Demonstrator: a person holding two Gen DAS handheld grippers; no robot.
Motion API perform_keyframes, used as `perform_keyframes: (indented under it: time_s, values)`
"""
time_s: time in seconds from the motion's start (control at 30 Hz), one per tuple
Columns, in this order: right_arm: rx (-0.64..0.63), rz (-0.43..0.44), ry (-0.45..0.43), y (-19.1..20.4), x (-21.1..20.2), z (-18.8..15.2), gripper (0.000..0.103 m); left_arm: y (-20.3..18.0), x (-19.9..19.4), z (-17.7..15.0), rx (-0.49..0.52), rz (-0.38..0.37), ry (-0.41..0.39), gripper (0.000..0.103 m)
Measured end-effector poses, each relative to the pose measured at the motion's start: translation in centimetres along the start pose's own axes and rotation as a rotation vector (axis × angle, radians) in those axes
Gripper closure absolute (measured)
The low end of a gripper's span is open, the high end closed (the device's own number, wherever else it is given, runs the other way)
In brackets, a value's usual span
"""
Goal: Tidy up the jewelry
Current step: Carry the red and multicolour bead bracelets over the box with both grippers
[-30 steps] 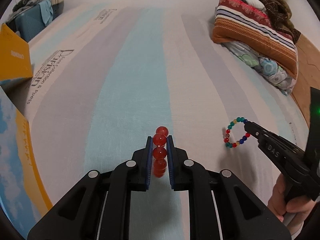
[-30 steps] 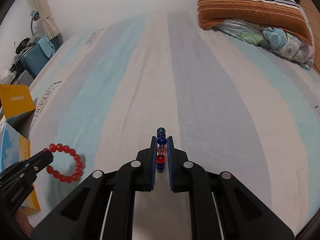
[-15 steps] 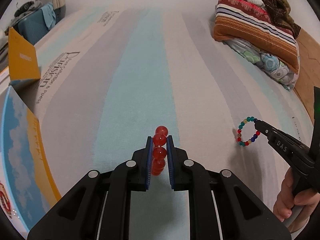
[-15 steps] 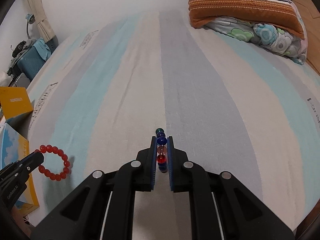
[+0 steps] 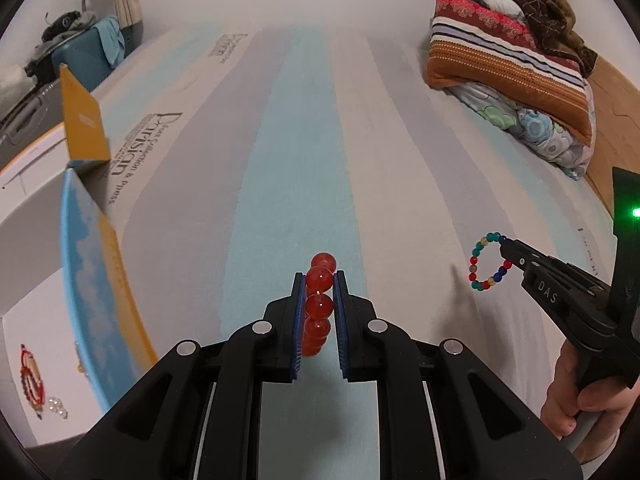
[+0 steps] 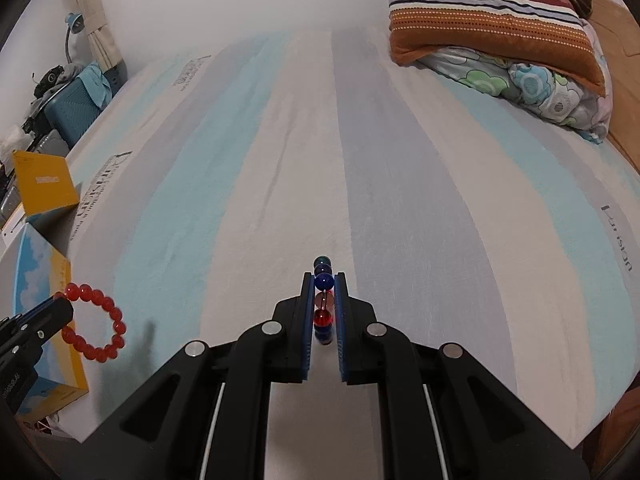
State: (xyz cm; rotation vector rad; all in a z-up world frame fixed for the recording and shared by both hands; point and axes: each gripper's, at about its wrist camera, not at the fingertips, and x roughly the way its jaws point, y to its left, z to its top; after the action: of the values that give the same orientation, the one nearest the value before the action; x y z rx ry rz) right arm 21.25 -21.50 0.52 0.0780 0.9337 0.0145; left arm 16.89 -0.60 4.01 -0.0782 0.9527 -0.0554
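Observation:
My left gripper [image 5: 319,280] is shut on a red bead bracelet [image 5: 319,304] and holds it above the striped bed; the bracelet also shows hanging from it in the right wrist view [image 6: 96,328]. My right gripper [image 6: 324,282] is shut on a multicolored bead bracelet [image 6: 323,300]; it also shows in the left wrist view [image 5: 489,256], hanging from the right gripper's tip [image 5: 505,245]. An open box with a blue and yellow wall [image 5: 92,280] stands at the left bed edge, with several pieces of jewelry [image 5: 34,376] on its white floor.
The striped bed sheet [image 6: 360,160] fills the middle. Pillows and a folded quilt [image 6: 500,32] lie at the far right. A yellow box flap [image 5: 82,120] stands at the left. A teal suitcase [image 6: 76,112] and a lamp stand beyond the bed's left edge.
Both grippers, still holding their bracelets, have drifted left toward the box at the bed edge. The inside of the box with jewelry has come into the left wrist view.

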Motion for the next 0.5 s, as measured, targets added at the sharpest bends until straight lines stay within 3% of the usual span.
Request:
perform_keyframes:
  time_s: [0.23, 0.5]
  values:
    - [-0.014, -0.020, 0.010, 1.0, -2.3, -0.9, 0.094, 0.7, -1.9, -0.8, -0.002, 0.049, 0.030, 0.090]
    - [-0.022, -0.021, 0.002, 2.1, -4.4, -1.7, 0.094, 2.0, -3.5, -1.7, -0.014, 0.052, 0.026, 0.090]
